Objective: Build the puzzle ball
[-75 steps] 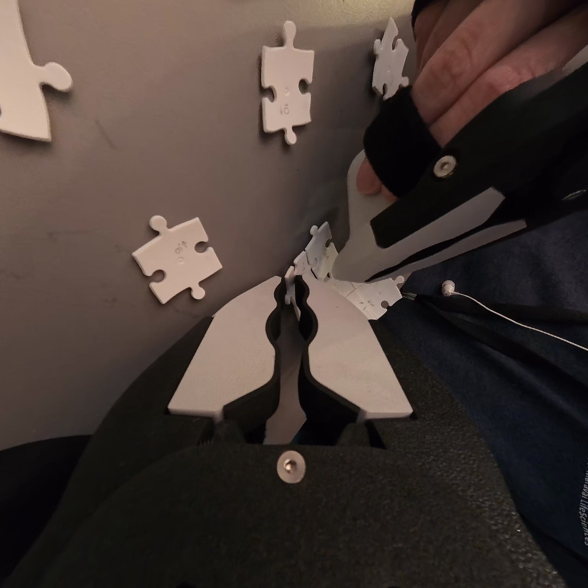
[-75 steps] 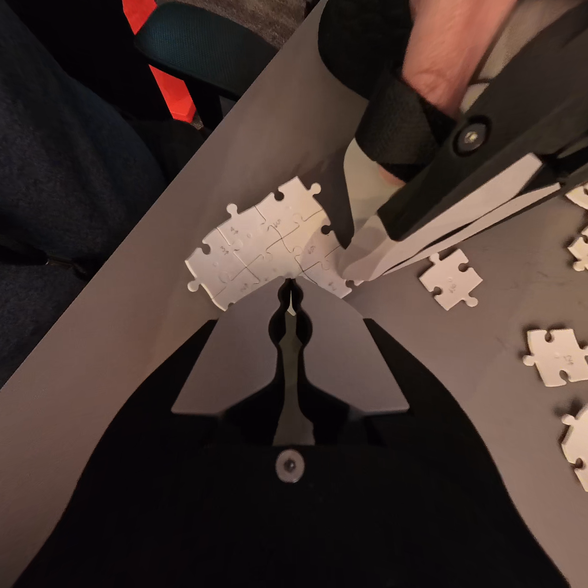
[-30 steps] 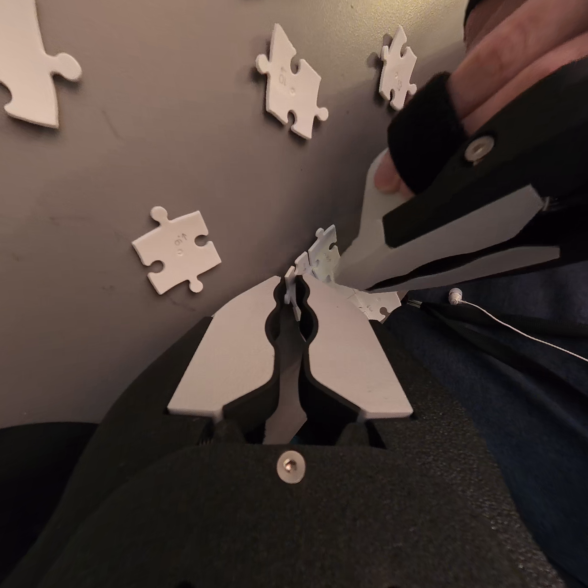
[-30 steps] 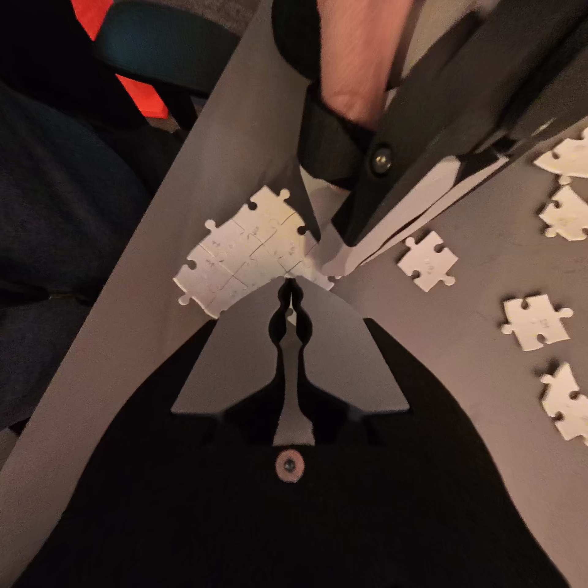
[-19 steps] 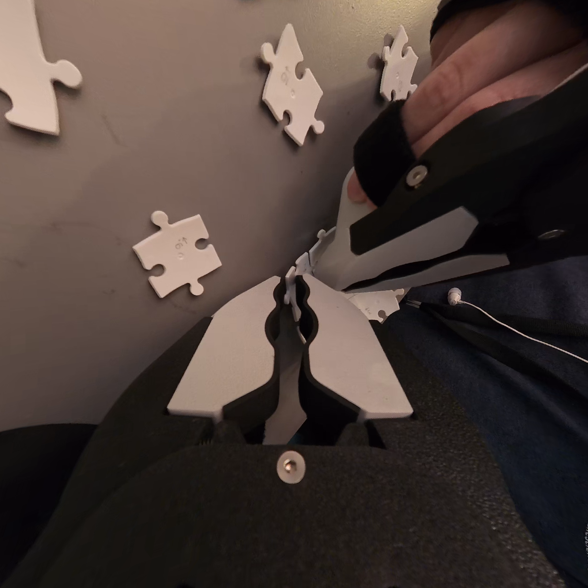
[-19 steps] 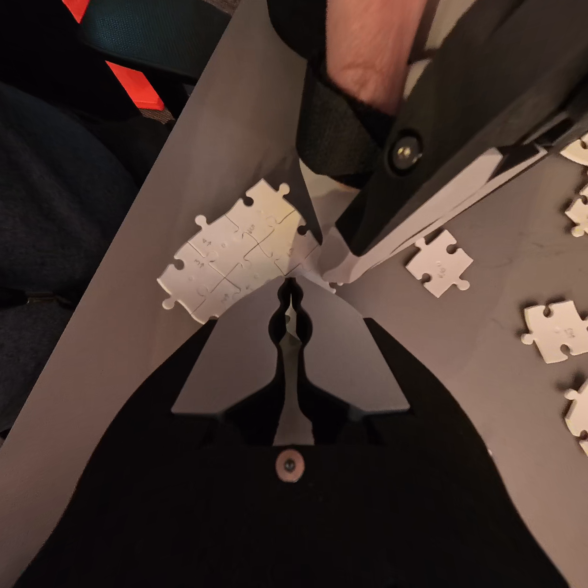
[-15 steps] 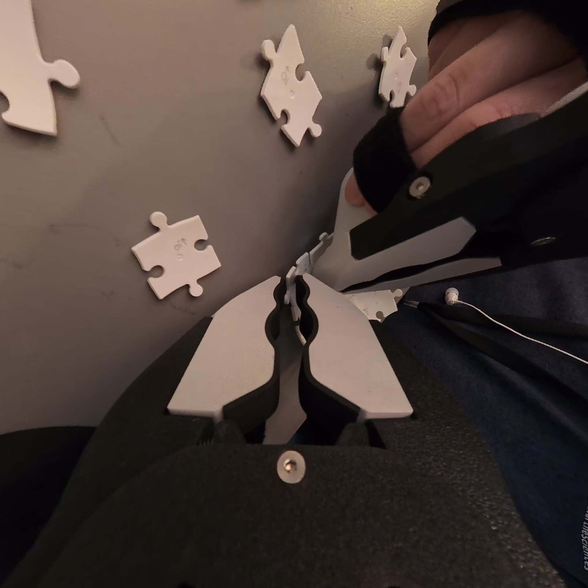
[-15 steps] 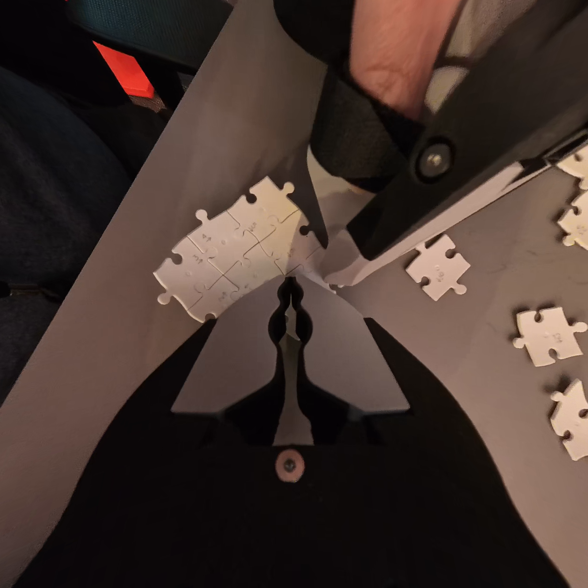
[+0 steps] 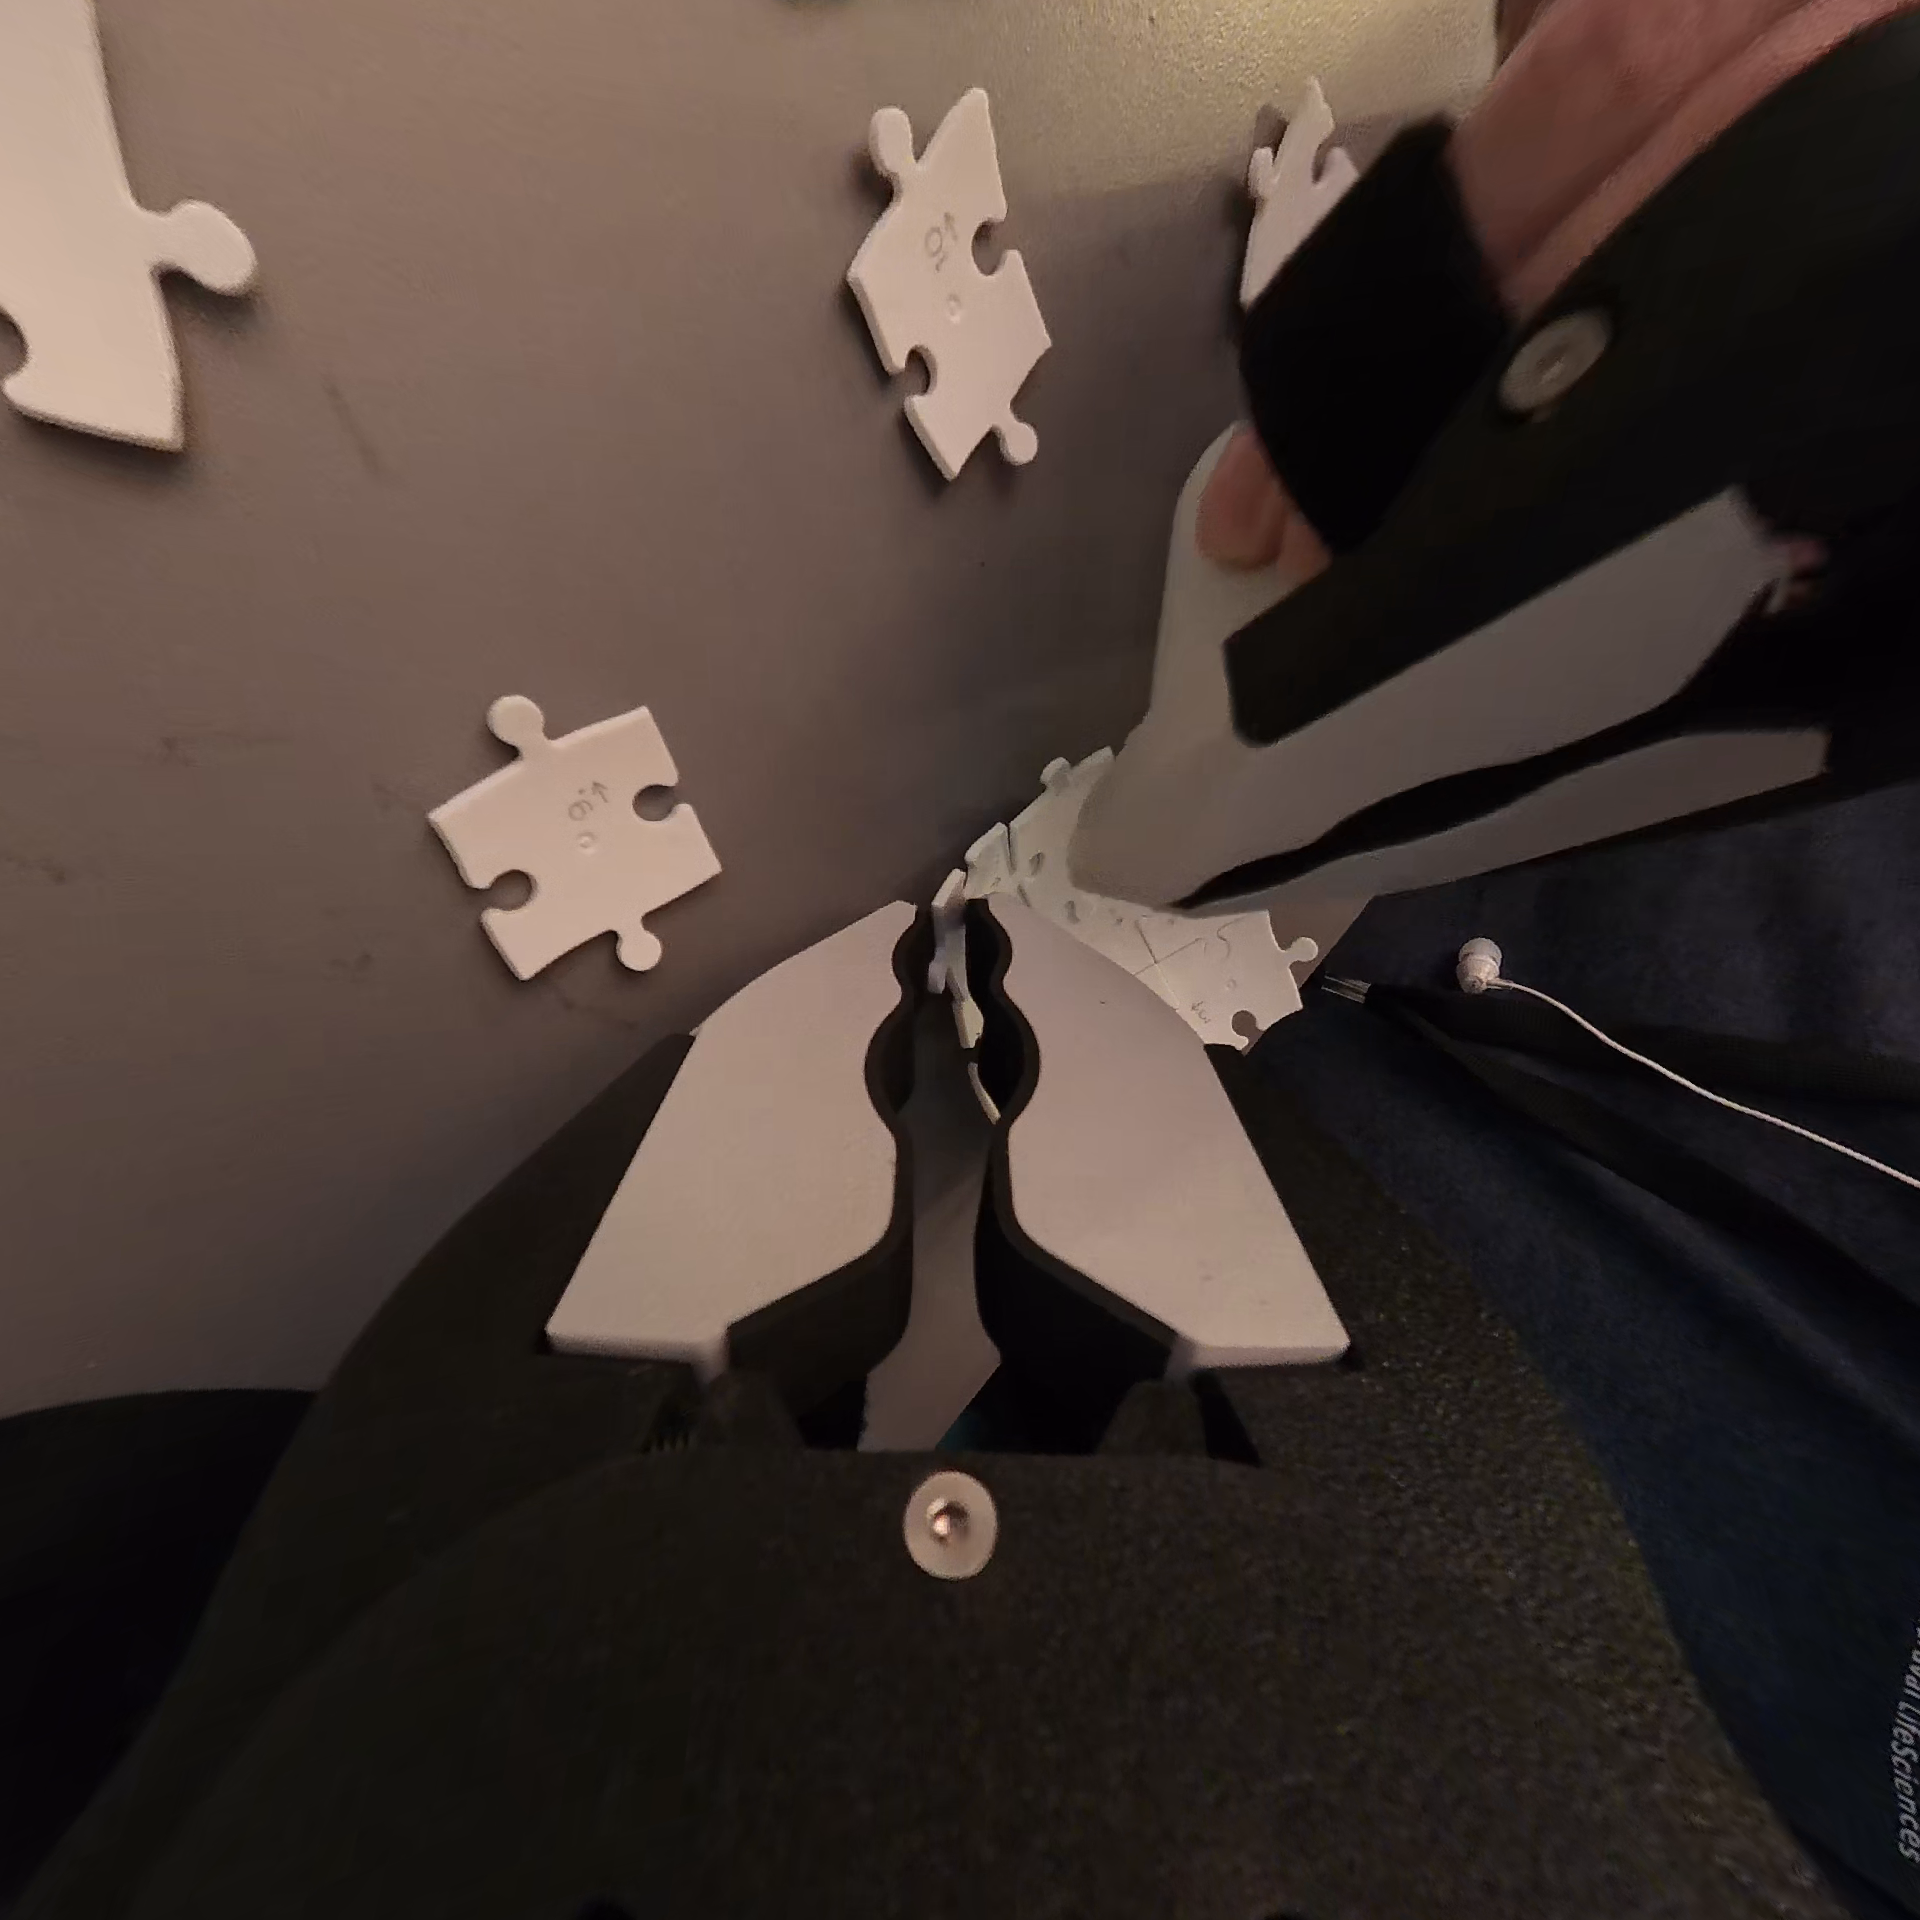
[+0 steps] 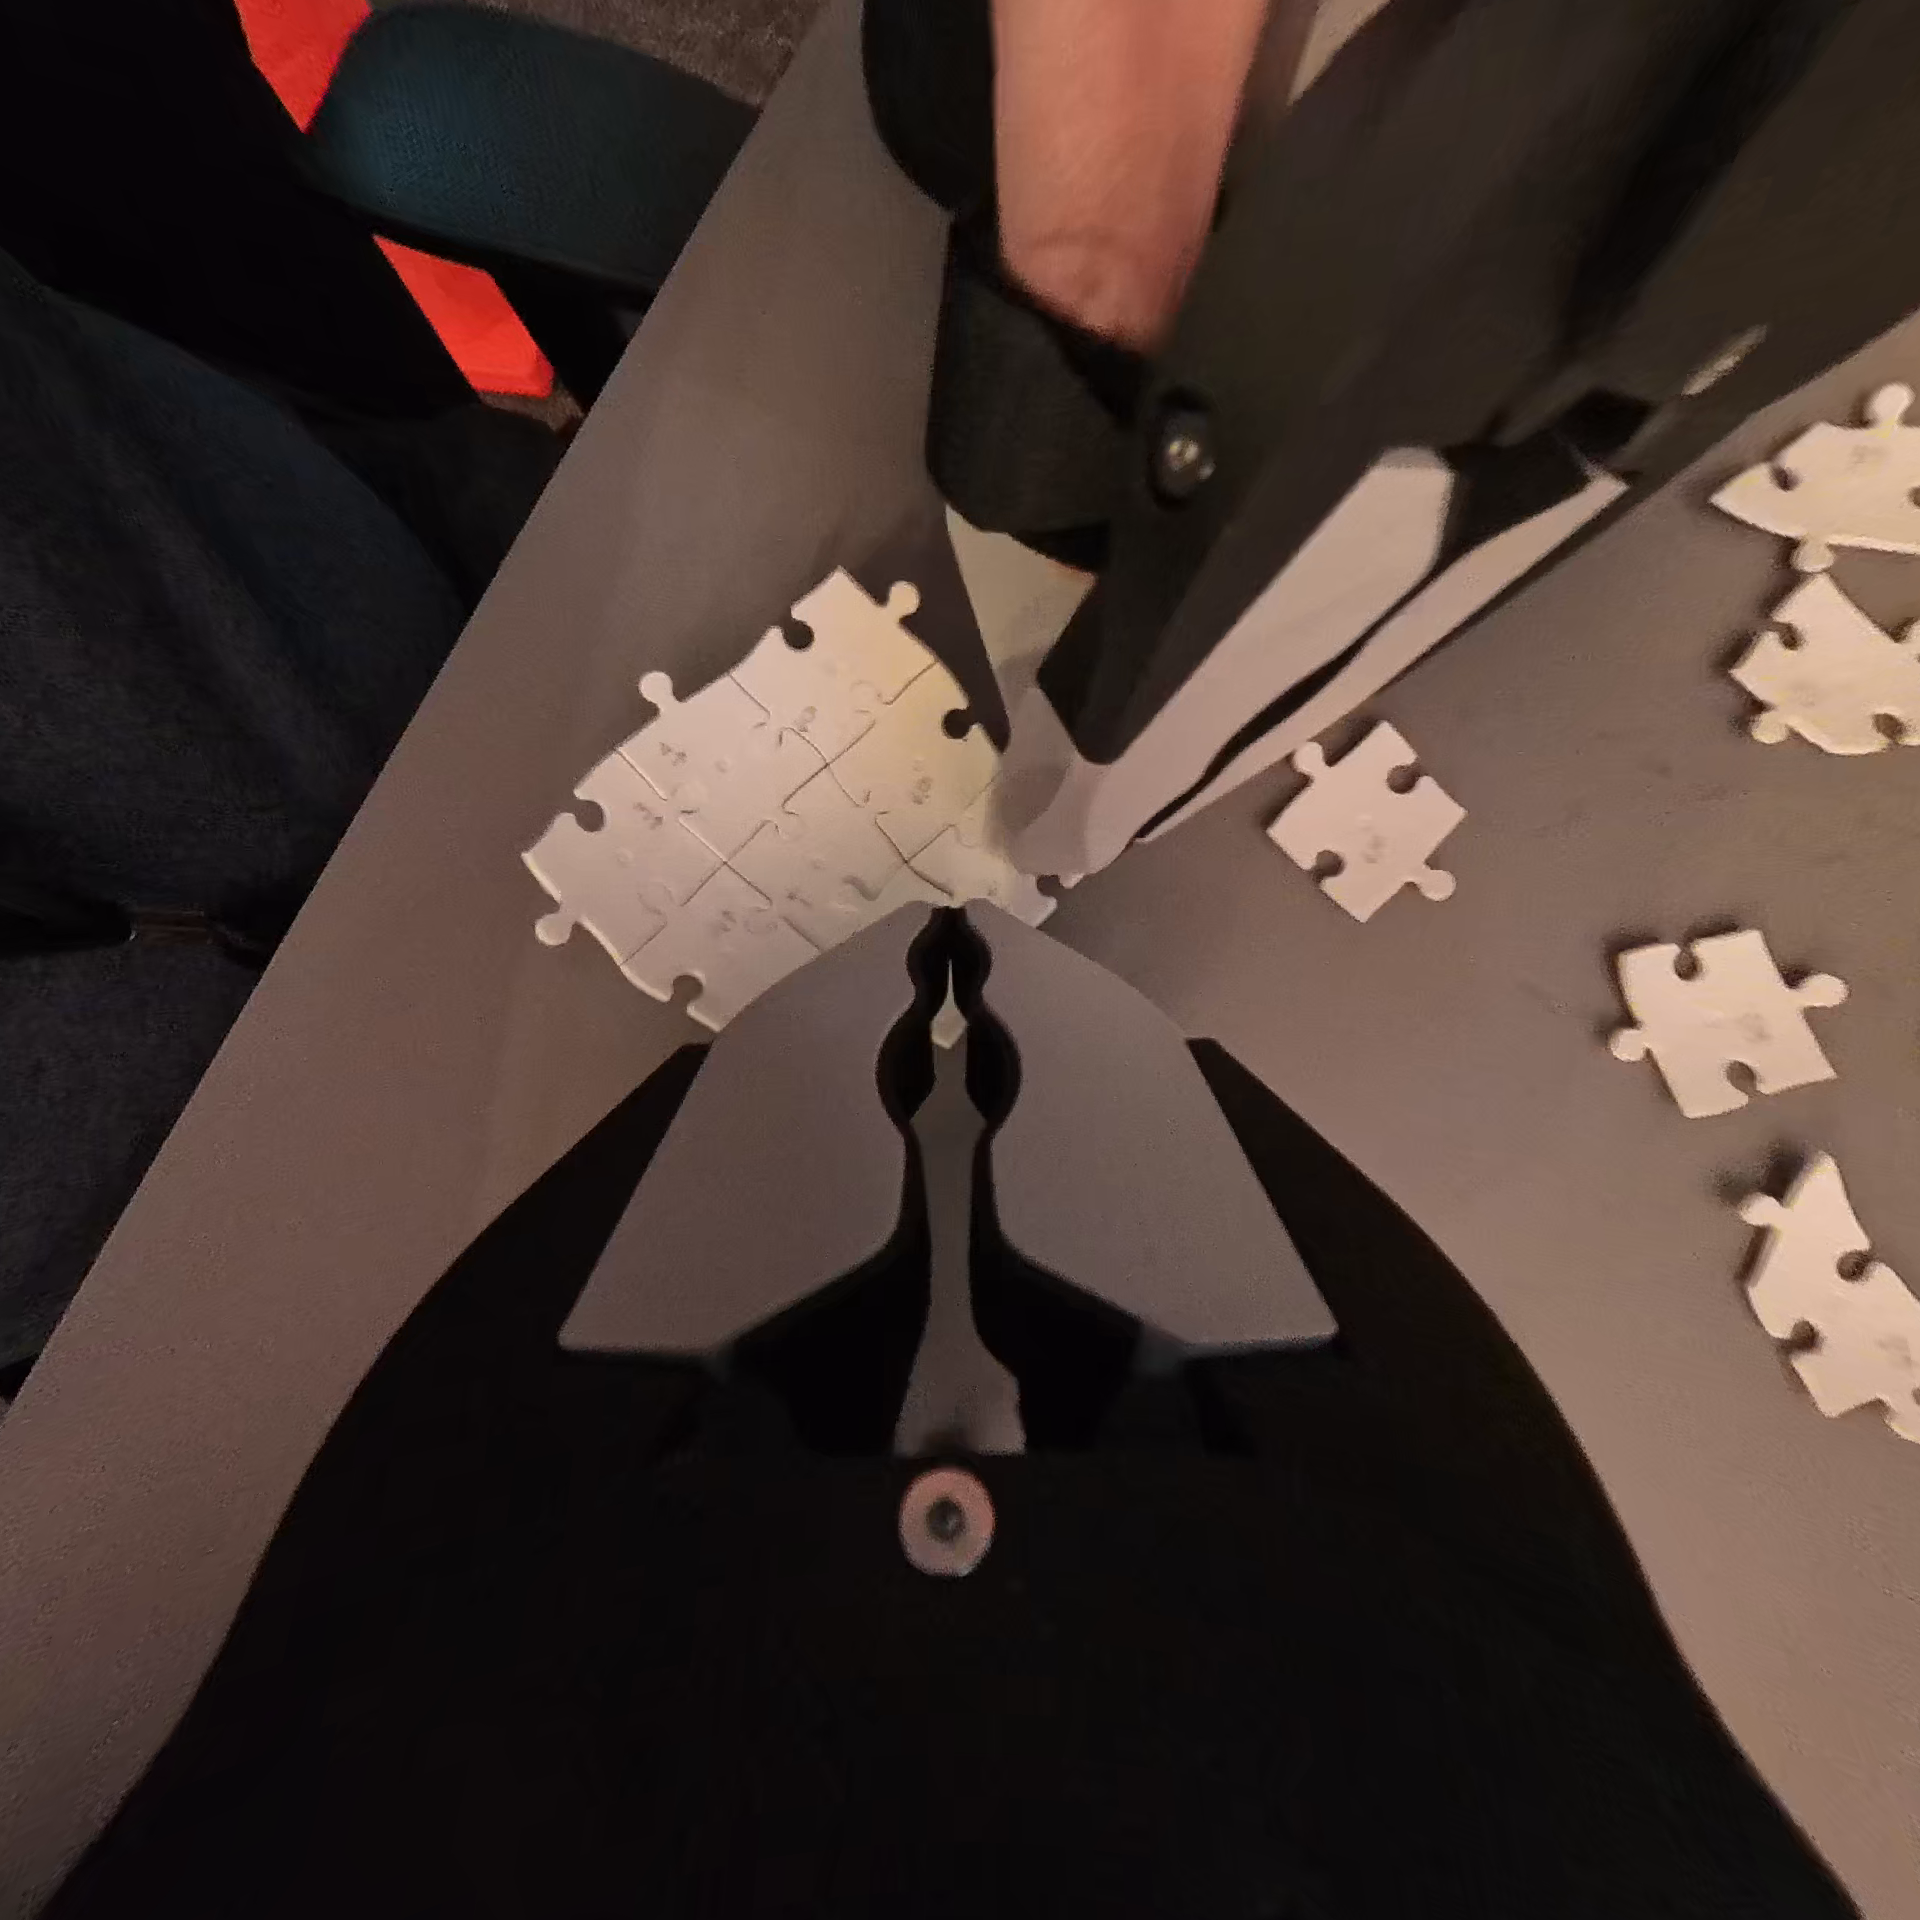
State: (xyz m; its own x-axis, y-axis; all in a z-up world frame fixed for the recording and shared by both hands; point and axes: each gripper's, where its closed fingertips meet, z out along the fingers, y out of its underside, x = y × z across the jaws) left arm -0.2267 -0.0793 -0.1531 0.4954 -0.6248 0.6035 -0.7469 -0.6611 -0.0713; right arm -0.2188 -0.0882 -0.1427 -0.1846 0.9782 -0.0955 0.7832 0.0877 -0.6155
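A curved patch of several joined white puzzle pieces [image 10: 769,810] is held over the grey table [image 10: 312,1143] near its edge. My right gripper [image 10: 951,925] is shut on the patch's near edge. My left gripper [image 9: 951,925] is shut on a white piece [image 9: 954,971] held edge-on, touching the patch [image 9: 1216,966]. Whether that piece is locked in I cannot tell. In the left wrist view the right gripper [image 9: 1132,878] comes in from the upper right. In the right wrist view the left gripper [image 10: 1060,847] meets the patch's right corner.
Loose white pieces lie on the table [image 9: 312,623]: one just left of my left gripper [image 9: 577,836], others farther off [image 9: 951,281] [image 9: 94,239]. Several lie to the right in the right wrist view [image 10: 1366,821] [image 10: 1720,1023]. Dark blue clothing [image 9: 1662,1247] borders the table edge. Less than 4 cm separates the two grippers' tips.
Both grippers have stayed shut at the patch. They have twisted slightly against each other, and the patch has shifted a little over the table. The loose pieces have not moved.
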